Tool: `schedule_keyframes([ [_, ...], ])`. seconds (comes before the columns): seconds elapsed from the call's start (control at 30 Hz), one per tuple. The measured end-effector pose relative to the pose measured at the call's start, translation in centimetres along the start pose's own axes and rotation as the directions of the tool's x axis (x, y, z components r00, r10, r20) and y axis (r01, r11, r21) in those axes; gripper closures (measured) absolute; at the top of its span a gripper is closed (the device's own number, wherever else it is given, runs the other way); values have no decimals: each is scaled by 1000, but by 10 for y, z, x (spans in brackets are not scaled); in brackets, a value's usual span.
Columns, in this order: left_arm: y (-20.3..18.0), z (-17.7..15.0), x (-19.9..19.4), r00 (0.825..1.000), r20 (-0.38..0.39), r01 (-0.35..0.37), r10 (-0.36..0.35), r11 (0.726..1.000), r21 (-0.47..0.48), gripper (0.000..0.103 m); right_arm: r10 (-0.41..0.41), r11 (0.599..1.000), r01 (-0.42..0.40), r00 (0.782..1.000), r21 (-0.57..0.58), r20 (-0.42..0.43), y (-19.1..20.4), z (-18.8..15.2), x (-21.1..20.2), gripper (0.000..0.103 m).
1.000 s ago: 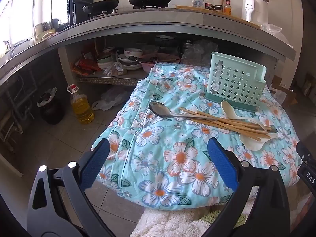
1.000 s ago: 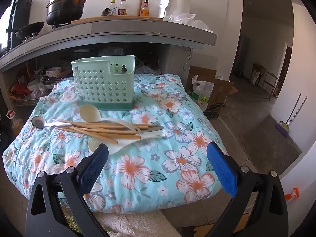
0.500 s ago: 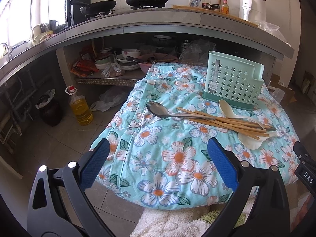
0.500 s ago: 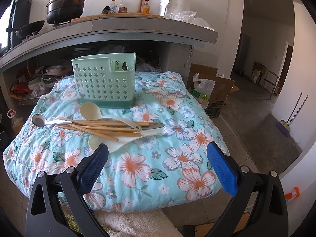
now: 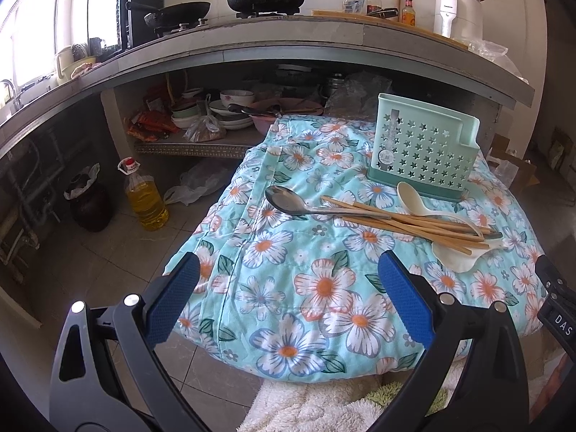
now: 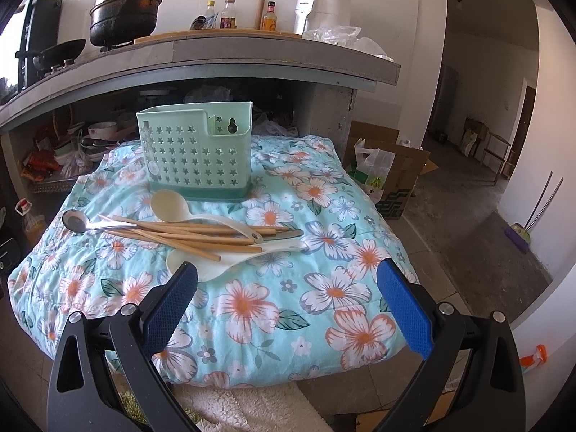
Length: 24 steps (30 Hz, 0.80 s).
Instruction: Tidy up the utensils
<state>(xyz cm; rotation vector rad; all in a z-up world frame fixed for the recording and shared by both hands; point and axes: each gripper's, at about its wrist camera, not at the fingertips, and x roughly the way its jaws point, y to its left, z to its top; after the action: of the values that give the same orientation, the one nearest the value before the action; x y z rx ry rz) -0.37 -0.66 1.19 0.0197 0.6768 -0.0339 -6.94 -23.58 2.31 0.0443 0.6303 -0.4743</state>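
On the floral quilt the mint star-holed caddy stands upright and empty, with chopsticks, two cream spoons and a steel spoon piled just in front of it. It's the opening approach: left gripper and right gripper both hang short of the pile, jaws spread wide, holding nothing. Next move, I'd say, is a reach in and a pinch on one handle.

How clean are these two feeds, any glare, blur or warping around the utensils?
Left wrist view: window blown out at far left, counter edge bowed by fisheye, metal spoon and chopsticks sharp. Right wrist view: even daylight, soft shadows, holder crisp, dark vignette in the corners.
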Motion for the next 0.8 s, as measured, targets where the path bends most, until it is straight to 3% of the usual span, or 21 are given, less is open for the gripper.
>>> schedule_keyframes([
  [0.8,3,-3,0,1000,-1,1,-1,1000,1,7,1,1000,-1,1000,-1,8,-1,2,-1,6],
])
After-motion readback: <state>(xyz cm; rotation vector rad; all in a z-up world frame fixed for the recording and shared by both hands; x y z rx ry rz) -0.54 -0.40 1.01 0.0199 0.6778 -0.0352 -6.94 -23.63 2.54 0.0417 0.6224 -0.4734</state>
